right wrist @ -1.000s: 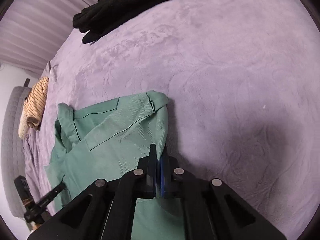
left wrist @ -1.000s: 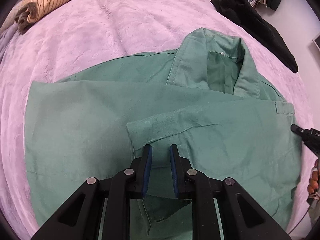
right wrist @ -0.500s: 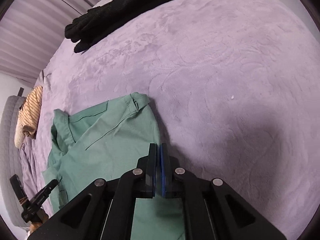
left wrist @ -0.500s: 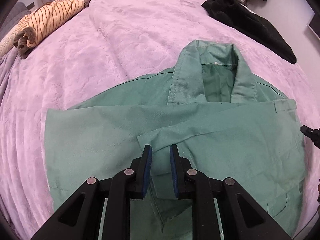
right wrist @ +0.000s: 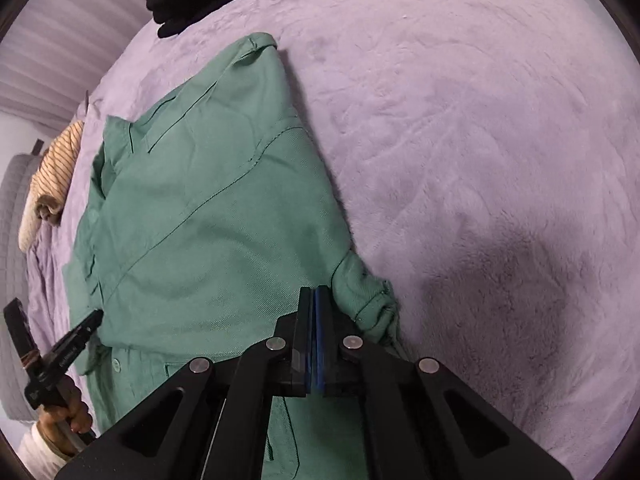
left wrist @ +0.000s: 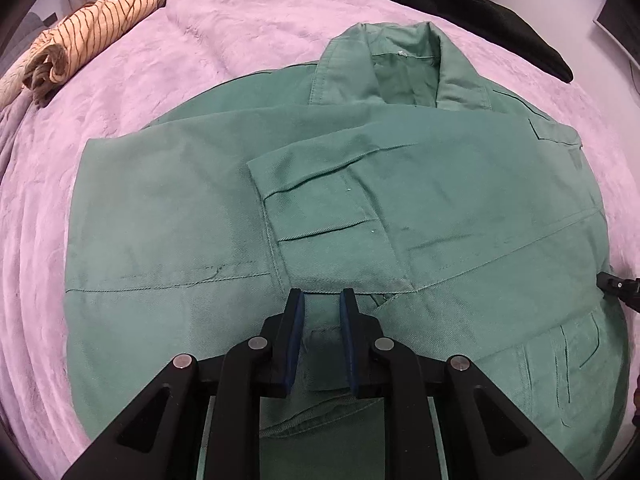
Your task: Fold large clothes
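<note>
The green jacket [left wrist: 400, 208] lies on the bed [left wrist: 248, 32], filling more of both frames than before. Left gripper [left wrist: 322, 300] fingers stay apart; right gripper [right wrist: 315, 296] fingers remain together, possibly pinching fabric.

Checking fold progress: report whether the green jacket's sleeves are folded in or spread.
Folded in: green jacket has a sleeve cuff lying across its body.

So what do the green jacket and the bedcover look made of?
Jacket: a matte woven cloth, probably cotton twill, judging by fine diagonal ribbing, crisp stitched seams and firm creases. Bedcover: a soft plush or velvety fleece, lilac, with short nap that shows brushed swirls and light-dark patches. The exact fibre of either cannot be told.
</note>
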Demonstrator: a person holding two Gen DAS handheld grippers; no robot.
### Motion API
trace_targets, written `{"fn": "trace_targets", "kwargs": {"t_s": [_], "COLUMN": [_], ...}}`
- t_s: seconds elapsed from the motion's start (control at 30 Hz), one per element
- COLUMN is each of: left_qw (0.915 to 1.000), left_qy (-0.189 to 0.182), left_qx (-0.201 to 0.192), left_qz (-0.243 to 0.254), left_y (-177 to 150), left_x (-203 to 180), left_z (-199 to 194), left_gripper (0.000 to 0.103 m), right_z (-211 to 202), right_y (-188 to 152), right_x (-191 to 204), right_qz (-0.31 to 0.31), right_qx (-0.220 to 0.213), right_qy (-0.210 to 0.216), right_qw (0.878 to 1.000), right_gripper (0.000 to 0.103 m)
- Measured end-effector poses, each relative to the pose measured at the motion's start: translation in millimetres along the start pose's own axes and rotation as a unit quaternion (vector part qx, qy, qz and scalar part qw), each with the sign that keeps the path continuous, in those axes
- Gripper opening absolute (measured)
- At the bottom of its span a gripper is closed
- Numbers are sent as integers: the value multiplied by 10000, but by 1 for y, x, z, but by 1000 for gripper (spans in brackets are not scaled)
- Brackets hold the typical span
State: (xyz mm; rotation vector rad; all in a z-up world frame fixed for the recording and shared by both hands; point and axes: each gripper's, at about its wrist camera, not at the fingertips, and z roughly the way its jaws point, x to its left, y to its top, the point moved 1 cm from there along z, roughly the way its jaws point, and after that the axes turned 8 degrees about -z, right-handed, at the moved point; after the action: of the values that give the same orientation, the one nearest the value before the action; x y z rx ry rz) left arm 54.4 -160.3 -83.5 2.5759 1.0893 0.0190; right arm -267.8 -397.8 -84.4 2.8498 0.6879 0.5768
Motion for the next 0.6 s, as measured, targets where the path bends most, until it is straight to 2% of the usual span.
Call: {"fn": "trace_targets", "kwargs": {"t_s": [0.3, 0.6], "left_qw": [9973, 9918], "left_qy": [454, 793], "left_qx": [136, 318], "left_qz": [-566, -951], "left_y": [-25, -48], "left_x": [61, 94], "left_z": [-24, -37], "left_gripper": [20, 20], "right_z": [-4, -20], "right_y": [-2, -14], "right_x": [5, 18], "right_qz": [-40, -72], "right_qx": [69, 198], "right_qy": [-173, -489], "right_qw": [9998, 9986], "right_gripper": [0, 4]}}
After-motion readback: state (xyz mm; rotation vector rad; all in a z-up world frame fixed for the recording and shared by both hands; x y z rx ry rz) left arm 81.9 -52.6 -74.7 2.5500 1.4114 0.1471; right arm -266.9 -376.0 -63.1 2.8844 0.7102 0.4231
